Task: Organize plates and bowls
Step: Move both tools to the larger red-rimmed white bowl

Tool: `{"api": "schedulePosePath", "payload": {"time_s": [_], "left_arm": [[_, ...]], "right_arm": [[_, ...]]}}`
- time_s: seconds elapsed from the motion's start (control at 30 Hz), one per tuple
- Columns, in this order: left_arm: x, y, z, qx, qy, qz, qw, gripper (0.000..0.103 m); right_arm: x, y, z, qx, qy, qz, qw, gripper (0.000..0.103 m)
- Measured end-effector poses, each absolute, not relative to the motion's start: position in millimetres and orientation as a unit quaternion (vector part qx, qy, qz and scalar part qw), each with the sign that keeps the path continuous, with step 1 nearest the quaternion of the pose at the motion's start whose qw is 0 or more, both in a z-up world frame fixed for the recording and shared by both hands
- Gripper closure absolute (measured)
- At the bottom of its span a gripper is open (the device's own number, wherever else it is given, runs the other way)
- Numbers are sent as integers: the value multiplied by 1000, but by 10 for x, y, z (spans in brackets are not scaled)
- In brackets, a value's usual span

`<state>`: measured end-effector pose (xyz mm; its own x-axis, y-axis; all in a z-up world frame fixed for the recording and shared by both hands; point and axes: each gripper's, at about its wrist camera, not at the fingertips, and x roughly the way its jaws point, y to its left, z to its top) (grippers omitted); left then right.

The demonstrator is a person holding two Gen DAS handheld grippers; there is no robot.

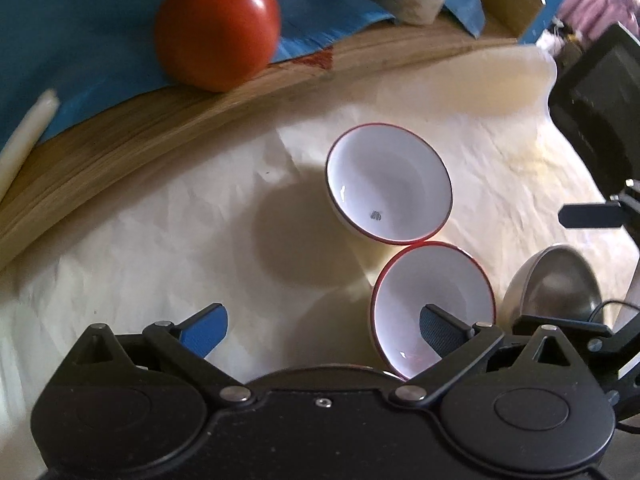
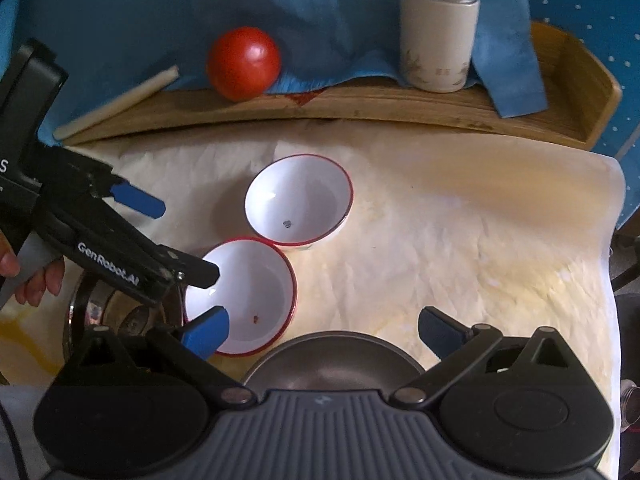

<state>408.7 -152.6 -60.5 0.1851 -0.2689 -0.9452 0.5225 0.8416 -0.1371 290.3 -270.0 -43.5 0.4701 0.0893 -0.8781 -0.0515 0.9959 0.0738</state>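
Observation:
Two white bowls with red rims sit side by side on cream paper. The far bowl is empty. The near bowl touches it. My left gripper is open, its right finger over the near bowl's inside, its left finger outside over the paper. My right gripper is open and empty above a grey metal dish. A steel bowl stands next to the near white bowl.
A wooden tray lies along the back under a blue cloth. On it are a red tomato, a cream tumbler and a pale stick. Cream paper covers the table.

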Motion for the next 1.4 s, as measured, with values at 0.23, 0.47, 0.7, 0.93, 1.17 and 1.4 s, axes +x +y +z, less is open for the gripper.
{"api": "schedulePosePath", "payload": {"time_s": [0.23,0.47,0.7,0.93,1.17,1.4], "left_arm": [[4123,-1576,-682,131,585,-264,755,1],[4151,-1623,-767,144,592,-250,752,1],[4165,-1637,-799,148,596,-245,750,1],[4200,-1617,-850,132,607,-241,746,3],[4194,-1556,-826,109,605,-250,748,15],[4144,-1543,-749,84,602,-265,748,47]], "right_arm": [[3054,-2622,-534,-10,528,40,848,0],[3193,-2566,-622,-28,544,46,837,1],[3308,-2563,-692,-20,557,61,828,11],[3343,-2556,-734,-9,563,73,823,21],[3343,-2584,-770,12,567,62,821,33],[3333,-2620,-757,27,561,65,825,65]]}}
